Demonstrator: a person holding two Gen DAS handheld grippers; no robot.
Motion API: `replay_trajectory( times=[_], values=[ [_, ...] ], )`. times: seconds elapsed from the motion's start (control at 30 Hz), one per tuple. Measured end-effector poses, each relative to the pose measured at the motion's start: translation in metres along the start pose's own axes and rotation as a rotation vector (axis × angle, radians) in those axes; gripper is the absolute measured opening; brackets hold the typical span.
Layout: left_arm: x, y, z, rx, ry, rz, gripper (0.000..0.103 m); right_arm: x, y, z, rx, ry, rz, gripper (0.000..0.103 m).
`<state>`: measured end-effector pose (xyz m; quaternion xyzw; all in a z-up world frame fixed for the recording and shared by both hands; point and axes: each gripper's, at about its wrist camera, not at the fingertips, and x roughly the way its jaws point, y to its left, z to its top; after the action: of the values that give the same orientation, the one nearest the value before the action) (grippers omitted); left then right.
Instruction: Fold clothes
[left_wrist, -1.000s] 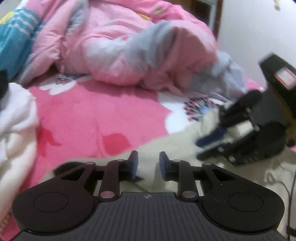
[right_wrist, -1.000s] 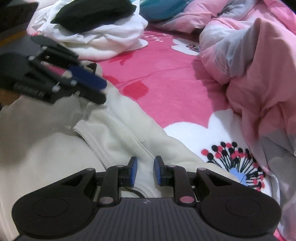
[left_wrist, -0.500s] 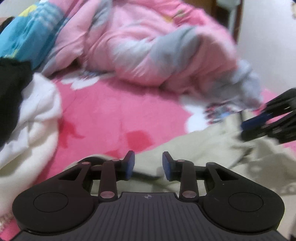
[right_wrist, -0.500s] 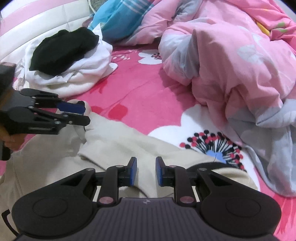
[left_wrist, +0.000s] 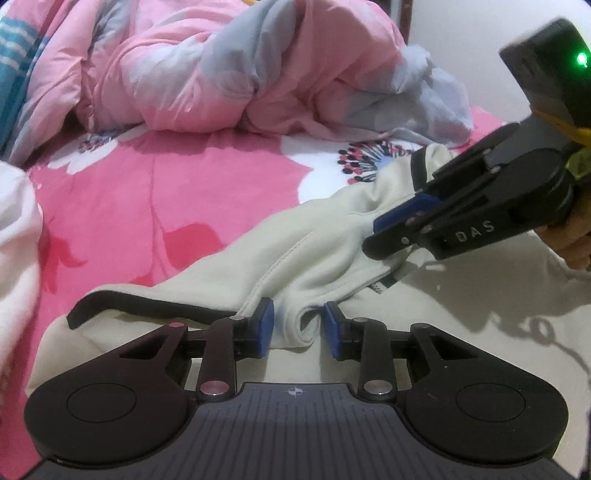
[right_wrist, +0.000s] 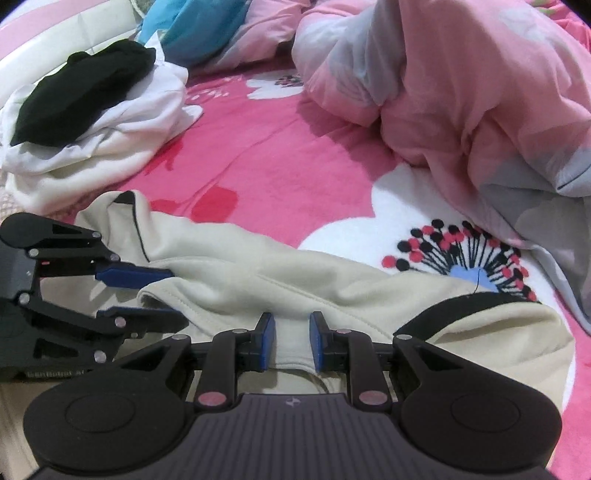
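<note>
A cream sweatshirt (left_wrist: 325, 240) with black trim lies spread on the pink flowered bed sheet (left_wrist: 147, 192). My left gripper (left_wrist: 297, 326) hovers low over its near edge, jaws apart. A raised fold of the cream cloth sits between the pads, clear of the right pad. The right wrist view shows it (right_wrist: 162, 295) at the left, with the hem between its fingers. My right gripper (right_wrist: 292, 339) is shut on a thick fold of the sweatshirt (right_wrist: 258, 280) beside a black-edged cuff (right_wrist: 454, 306). In the left wrist view the right gripper (left_wrist: 380, 234) comes in from the right, held by a hand (left_wrist: 576, 240).
A bunched pink and grey quilt (right_wrist: 461, 92) fills the far right of the bed. A pile of white clothes (right_wrist: 92, 147) topped by a black garment (right_wrist: 81, 92) lies far left, near the padded headboard (right_wrist: 55, 44). Blue fabric (right_wrist: 199, 26) lies behind it.
My left gripper has come down onto the sweatshirt, and a fold now sits between its pads. The right gripper has rolled and reappears large at the right of the left view.
</note>
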<state>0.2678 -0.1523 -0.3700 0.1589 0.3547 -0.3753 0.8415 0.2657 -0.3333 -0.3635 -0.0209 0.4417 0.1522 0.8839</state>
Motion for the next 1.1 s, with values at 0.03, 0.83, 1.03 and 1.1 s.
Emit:
replay_trajectory(
  times=[0.03, 0.83, 1.03, 1.1],
  values=[
    [0.001, -0.001, -0.001, 0.012, -0.004, 0.005, 0.031, 0.001, 0.001, 0.0, 0.005, -0.007, -0.009, 0.021],
    [-0.028, 0.021, 0.011, -0.246, -0.056, -0.048, 0.035, -0.046, -0.002, 0.011, 0.101, -0.068, -0.039, 0.023],
    [-0.007, 0.002, -0.01, -0.122, 0.021, 0.029, 0.035, 0.0, -0.018, -0.001, 0.226, 0.057, -0.069, 0.022],
    [-0.01, 0.004, -0.008, -0.141, 0.029, 0.023, 0.035, -0.008, -0.016, 0.0, 0.259, 0.033, -0.079, 0.023]
  ],
)
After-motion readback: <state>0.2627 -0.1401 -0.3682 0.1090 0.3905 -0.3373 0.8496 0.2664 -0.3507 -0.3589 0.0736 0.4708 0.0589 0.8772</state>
